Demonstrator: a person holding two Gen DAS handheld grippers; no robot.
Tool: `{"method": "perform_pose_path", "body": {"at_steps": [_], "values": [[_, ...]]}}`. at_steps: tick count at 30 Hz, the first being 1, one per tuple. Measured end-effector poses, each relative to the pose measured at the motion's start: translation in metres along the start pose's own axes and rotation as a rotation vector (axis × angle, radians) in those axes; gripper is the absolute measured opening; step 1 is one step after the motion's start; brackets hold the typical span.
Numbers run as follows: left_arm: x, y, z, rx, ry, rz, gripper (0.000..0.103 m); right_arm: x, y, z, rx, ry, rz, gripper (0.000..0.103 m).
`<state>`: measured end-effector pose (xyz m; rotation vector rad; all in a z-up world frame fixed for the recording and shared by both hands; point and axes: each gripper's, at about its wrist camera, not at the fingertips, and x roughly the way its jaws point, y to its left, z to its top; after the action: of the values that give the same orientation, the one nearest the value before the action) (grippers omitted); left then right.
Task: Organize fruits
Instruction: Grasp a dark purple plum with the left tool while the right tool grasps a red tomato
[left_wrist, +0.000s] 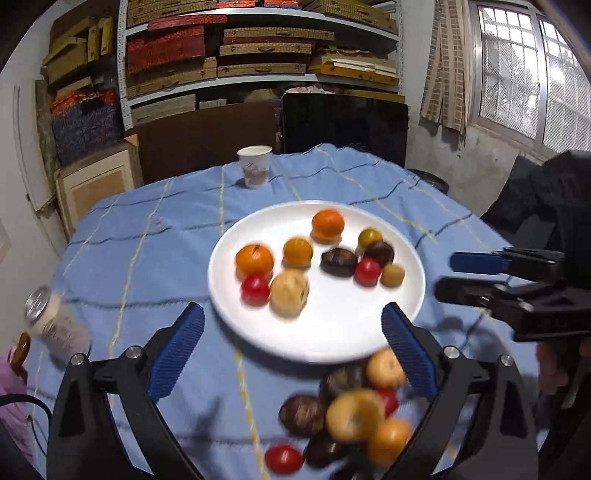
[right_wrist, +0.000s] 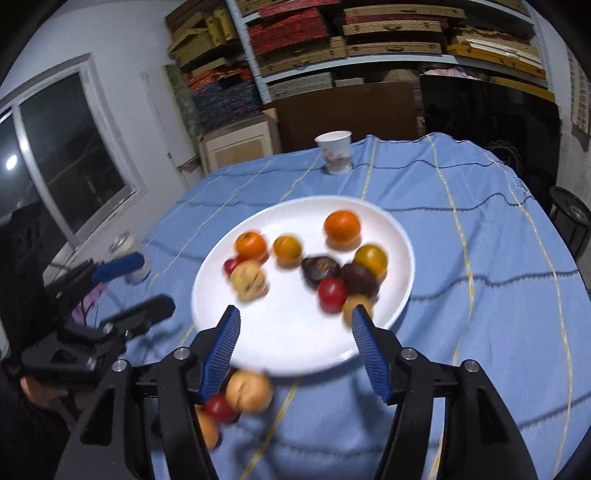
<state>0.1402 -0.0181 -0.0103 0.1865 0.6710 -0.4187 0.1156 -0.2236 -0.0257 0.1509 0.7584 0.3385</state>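
Your left tongs (left_wrist: 291, 328) and right tongs (right_wrist: 295, 332) both stand wide open and hold nothing. Nine fruits lie on the white plate (left_wrist: 332, 332) in the middle of the counter (left_wrist: 147, 258). A blurred pile of fruits (left_wrist: 351, 417) lies on the cloth just before the plate.

Plate (left_wrist: 325, 339): set at the middle of the table (left_wrist: 147, 240), on the cloth.
Fruit on plate: two clusters, one to the left (left_wrist: 273, 273), one to the right (left_wrist: 365, 258); one orange (left_wrist: 327, 224) placed behind them, apart.
Loose fruit (left_wrist: 347, 417): heaped on the cloth just before the plate's near rim.
Cup (left_wrist: 254, 166): stood upright behind the plate, near the far edge.
Can (left_wrist: 55, 321): found left of the plate, well apart.
Shelves (left_wrist: 258, 55): seen behind the table.
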Motion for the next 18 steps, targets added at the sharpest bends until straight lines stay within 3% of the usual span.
{"method": "perform_pose_path", "body": {"at_steps": [7, 9, 12, 14, 15, 16, 18], "values": [[-0.013, 0.025, -0.069, -0.097, 0.086, 0.031, 0.095, -0.003, 0.059, -0.086, -0.119, 0.137, 0.125, 0.065], [-0.015, 0.026, -0.083, -0.119, 0.109, 0.003, 0.095, -0.003, 0.070, -0.095, -0.135, 0.143, 0.134, 0.065], [-0.023, 0.015, -0.096, -0.072, 0.110, -0.006, 0.094, 0.000, 0.084, -0.102, -0.159, 0.151, 0.109, 0.064], [-0.031, 0.007, -0.099, -0.034, 0.094, 0.003, 0.094, 0.004, 0.093, -0.104, -0.187, 0.155, 0.082, 0.054], [-0.033, 0.003, -0.101, -0.014, 0.089, 0.013, 0.094, 0.009, 0.097, -0.105, -0.198, 0.174, 0.075, 0.042], [-0.034, 0.001, -0.101, -0.004, 0.090, 0.020, 0.094, 0.013, 0.099, -0.107, -0.200, 0.186, 0.078, 0.037], [-0.034, 0.000, -0.103, -0.001, 0.099, 0.021, 0.094, 0.018, 0.101, -0.110, -0.207, 0.195, 0.075, 0.031]]}}
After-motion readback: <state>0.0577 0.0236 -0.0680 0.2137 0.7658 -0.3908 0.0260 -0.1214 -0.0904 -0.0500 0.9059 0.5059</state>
